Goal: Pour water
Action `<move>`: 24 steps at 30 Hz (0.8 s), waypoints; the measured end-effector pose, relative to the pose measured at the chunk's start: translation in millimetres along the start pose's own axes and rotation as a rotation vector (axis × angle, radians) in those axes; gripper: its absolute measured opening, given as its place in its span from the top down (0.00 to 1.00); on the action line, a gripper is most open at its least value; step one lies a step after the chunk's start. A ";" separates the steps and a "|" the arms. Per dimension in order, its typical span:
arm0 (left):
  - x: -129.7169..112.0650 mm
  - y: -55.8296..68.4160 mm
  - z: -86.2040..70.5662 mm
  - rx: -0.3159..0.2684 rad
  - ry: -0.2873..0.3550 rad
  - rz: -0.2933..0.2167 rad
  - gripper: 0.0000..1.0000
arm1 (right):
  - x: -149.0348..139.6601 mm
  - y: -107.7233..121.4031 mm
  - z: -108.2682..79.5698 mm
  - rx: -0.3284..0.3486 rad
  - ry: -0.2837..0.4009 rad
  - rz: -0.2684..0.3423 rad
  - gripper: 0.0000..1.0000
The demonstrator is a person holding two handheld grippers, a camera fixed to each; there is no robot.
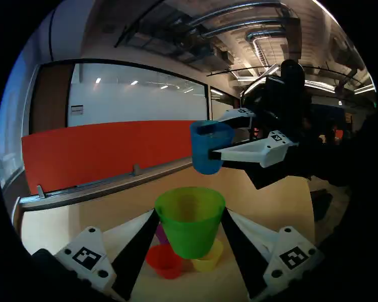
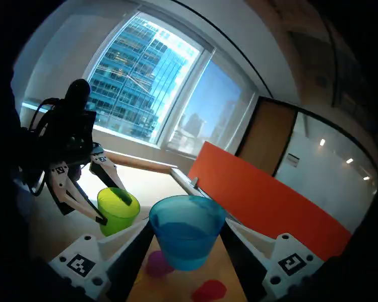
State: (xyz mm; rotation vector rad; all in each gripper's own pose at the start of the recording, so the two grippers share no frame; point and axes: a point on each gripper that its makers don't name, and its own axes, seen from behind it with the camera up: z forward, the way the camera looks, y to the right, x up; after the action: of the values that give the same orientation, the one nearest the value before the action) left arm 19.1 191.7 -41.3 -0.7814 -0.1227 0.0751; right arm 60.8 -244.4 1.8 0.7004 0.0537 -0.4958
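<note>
In the left gripper view my left gripper (image 1: 190, 231) is shut on a green cup (image 1: 190, 220), held upright above the wooden table (image 1: 269, 201). Farther off and higher, the right gripper (image 1: 216, 143) holds a blue cup (image 1: 209, 146) upright, to the right above the green one. In the right gripper view my right gripper (image 2: 188, 241) is shut on that blue cup (image 2: 187, 238), which has water in it. The left gripper (image 2: 111, 206) shows at the left with the green cup (image 2: 118, 210) between its fingers, lower and farther away.
Below the green cup stand a red cup (image 1: 164, 260), a yellow cup (image 1: 209, 256) and a purple one (image 1: 161, 233) on the table. An orange partition (image 1: 103, 148) with a metal rail (image 1: 108, 182) runs behind. A large window (image 2: 138, 85) is beyond the table.
</note>
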 end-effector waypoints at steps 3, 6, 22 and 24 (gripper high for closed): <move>0.3 3.9 0.8 -0.007 0.002 -0.003 0.13 | 3.8 0.9 2.4 -0.004 0.000 -0.042 0.10; 0.6 5.5 1.8 -0.011 0.004 -0.003 0.13 | 8.0 1.0 5.2 -0.006 0.003 -0.078 0.10; 7.4 5.5 9.8 -0.019 0.018 0.013 0.13 | 25.2 10.9 25.3 -0.016 0.009 -0.273 0.10; 7.7 4.8 11.4 -0.019 0.020 0.010 0.13 | 27.0 11.6 27.7 -0.018 0.009 -0.301 0.10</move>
State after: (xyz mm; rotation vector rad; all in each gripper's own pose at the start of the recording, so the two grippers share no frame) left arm 25.1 204.0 -36.0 -0.8019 -0.1008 0.0757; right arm 86.7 -265.5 24.4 0.6800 0.1740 -0.7794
